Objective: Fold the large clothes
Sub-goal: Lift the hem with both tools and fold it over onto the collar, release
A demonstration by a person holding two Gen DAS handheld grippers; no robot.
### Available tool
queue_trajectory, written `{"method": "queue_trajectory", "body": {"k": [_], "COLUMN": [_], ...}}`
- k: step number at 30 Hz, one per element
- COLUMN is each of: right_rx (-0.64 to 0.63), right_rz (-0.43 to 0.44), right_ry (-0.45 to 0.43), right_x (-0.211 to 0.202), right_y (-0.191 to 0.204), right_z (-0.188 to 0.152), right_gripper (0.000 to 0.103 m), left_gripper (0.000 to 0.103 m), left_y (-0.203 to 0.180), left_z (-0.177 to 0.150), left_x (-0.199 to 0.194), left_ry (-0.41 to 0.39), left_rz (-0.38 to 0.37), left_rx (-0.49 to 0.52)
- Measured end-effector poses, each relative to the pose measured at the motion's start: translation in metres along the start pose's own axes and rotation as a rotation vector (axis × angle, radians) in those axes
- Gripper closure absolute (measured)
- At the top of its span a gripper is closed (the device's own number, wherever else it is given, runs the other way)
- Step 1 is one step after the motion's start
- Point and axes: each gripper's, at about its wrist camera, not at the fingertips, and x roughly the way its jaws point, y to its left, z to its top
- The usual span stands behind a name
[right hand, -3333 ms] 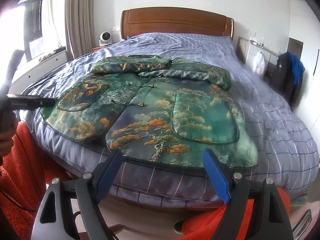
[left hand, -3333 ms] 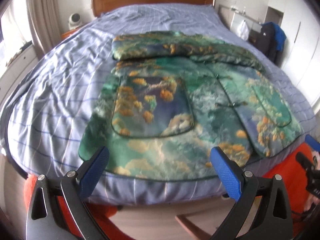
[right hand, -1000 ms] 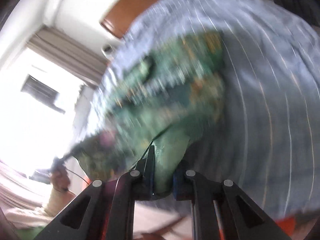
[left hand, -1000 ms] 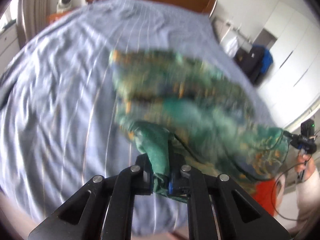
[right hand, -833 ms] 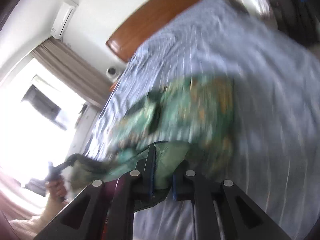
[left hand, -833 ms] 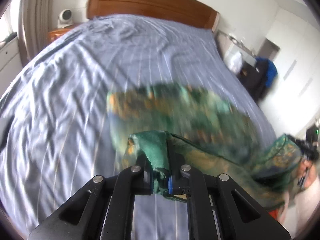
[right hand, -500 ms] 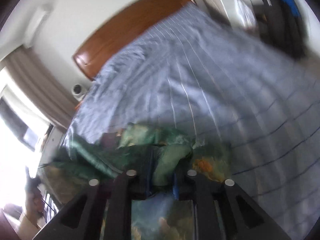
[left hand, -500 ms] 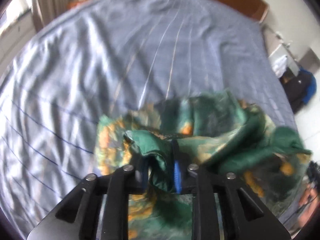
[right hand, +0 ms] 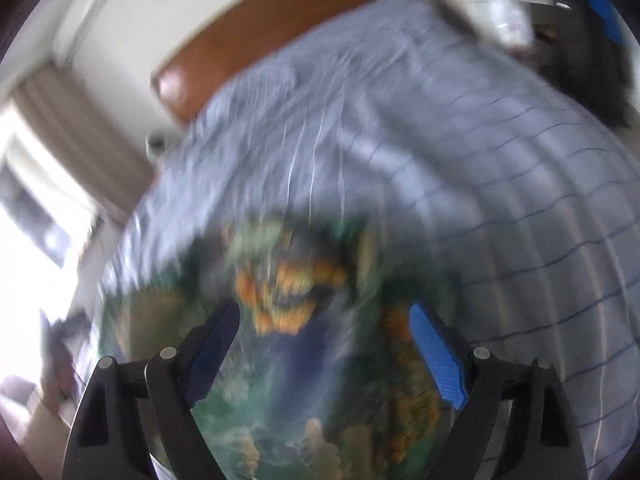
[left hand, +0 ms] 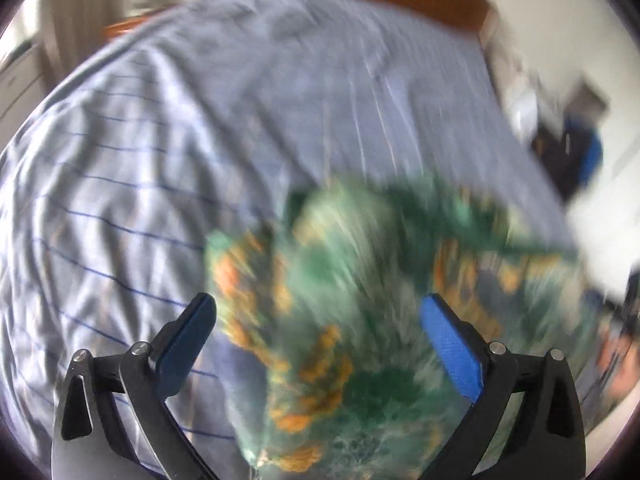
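Observation:
The green and orange patterned jacket (left hand: 360,312) lies folded over on the striped blue bed sheet (left hand: 120,184), blurred in both views. My left gripper (left hand: 320,312) is over its left part with the jaws opening wide. Cloth lies under and between the blue pads (left hand: 448,344), and neither pad presses on it. My right gripper (right hand: 324,320) is over the jacket (right hand: 288,360) on its right part. Its jaws are opening too, apart from the fabric between them.
A wooden headboard (right hand: 256,40) stands at the far end of the bed. Dark and blue clothes (left hand: 576,152) hang at the right. A window with a curtain (right hand: 60,128) lies to the left. Bare sheet stretches beyond the jacket.
Both grippers carried the jacket's hem forward over the rest of the jacket, lowered it, and opened from shut on the cloth. The fabric has dropped free.

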Motion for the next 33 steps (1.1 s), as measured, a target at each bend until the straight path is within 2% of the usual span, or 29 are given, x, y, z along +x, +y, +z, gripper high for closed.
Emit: {"method": "queue_trajectory", "body": {"k": [1, 2, 3, 4, 5, 6, 7, 8, 10, 12, 15, 16, 17, 19, 22, 25, 27, 28, 29, 30, 31, 33], "right_rx": [-0.041, -0.07, -0.077, -0.081, -0.083, -0.09, -0.12, -0.143, -0.185, -0.2, -0.164, -0.149, -0.135, -0.115, -0.12, -0.088, -0.072, -0.062, -0.046, -0.039, -0.032, -0.027], "right_rz": [-0.028, -0.065, -0.087, -0.128, -0.166, -0.176, -0.186, -0.187, -0.177, -0.194, -0.233, -0.267, -0.286, -0.298, -0.299, -0.271, -0.24, -0.227, -0.206, -0.197, -0.188, -0.175], "right_ry": [0.04, 0.076, 0.086, 0.083, 0.047, 0.018, -0.05, -0.095, -0.169, -0.206, -0.157, -0.111, -0.077, -0.03, -0.09, -0.089, -0.082, -0.083, -0.086, -0.093, -0.113, -0.185], "right_x": [0.014, 0.027, 0.034, 0.036, 0.029, 0.021, 0.003, -0.011, -0.031, -0.035, 0.002, 0.028, 0.043, 0.077, 0.079, 0.078, 0.076, 0.075, 0.066, 0.062, 0.053, 0.019], "right_y": [0.008, 0.015, 0.016, 0.018, 0.022, 0.024, 0.032, 0.035, 0.043, 0.048, 0.037, 0.027, 0.021, 0.007, 0.003, -0.005, -0.007, -0.007, -0.009, -0.008, -0.005, -0.001], "right_z": [-0.004, -0.007, -0.009, -0.011, -0.008, -0.006, 0.001, 0.005, 0.017, 0.026, 0.028, 0.02, 0.012, -0.008, -0.02, -0.02, -0.02, -0.018, -0.017, -0.016, -0.016, -0.02], "right_gripper": [0.022, 0.048, 0.061, 0.082, 0.089, 0.09, 0.092, 0.092, 0.092, 0.093, 0.093, 0.092, 0.092, 0.09, 0.088, 0.085, 0.077, 0.068, 0.049, 0.038, 0.022, 0.019], "left_gripper": [0.019, 0.065, 0.088, 0.094, 0.095, 0.095, 0.095, 0.095, 0.094, 0.094, 0.089, 0.086, 0.084, 0.082, 0.081, 0.076, 0.064, 0.042, 0.015, 0.006, 0.005, 0.005], "left_y": [-0.01, -0.019, -0.026, -0.03, -0.031, -0.028, -0.022, -0.016, -0.005, 0.0, 0.004, 0.006, 0.007, 0.003, -0.001, -0.002, -0.003, -0.003, -0.003, -0.003, -0.002, -0.001], "left_z": [-0.003, -0.008, -0.011, -0.009, -0.007, -0.002, 0.005, 0.011, 0.021, 0.025, 0.012, 0.004, -0.005, -0.02, -0.019, -0.019, -0.02, -0.019, -0.018, -0.02, -0.023, -0.039], "left_x": [0.006, 0.009, 0.012, 0.008, -0.001, -0.015, -0.032, -0.039, -0.043, -0.024, 0.045, 0.059, 0.07, 0.071, 0.071, 0.071, 0.063, 0.058, 0.045, 0.035, 0.017, -0.019], "left_ry": [-0.001, -0.006, 0.013, 0.007, -0.027, -0.084, -0.139, -0.162, -0.202, -0.185, -0.07, -0.053, -0.06, -0.15, -0.17, -0.169, -0.178, -0.18, -0.182, -0.188, -0.226, -0.287], "left_rz": [0.039, 0.064, 0.096, 0.112, 0.116, 0.112, 0.096, 0.063, 0.056, 0.077, 0.146, 0.164, 0.17, 0.192, 0.209, 0.217, 0.245, 0.268, 0.307, 0.315, 0.292, 0.228], "left_rx": [0.048, 0.086, 0.109, 0.115, 0.117, 0.118, 0.097, 0.071, 0.019, -0.031, -0.071, -0.066, -0.055, -0.035, -0.009, -0.007, -0.017, -0.027, -0.043, -0.049, -0.057, -0.066]}}
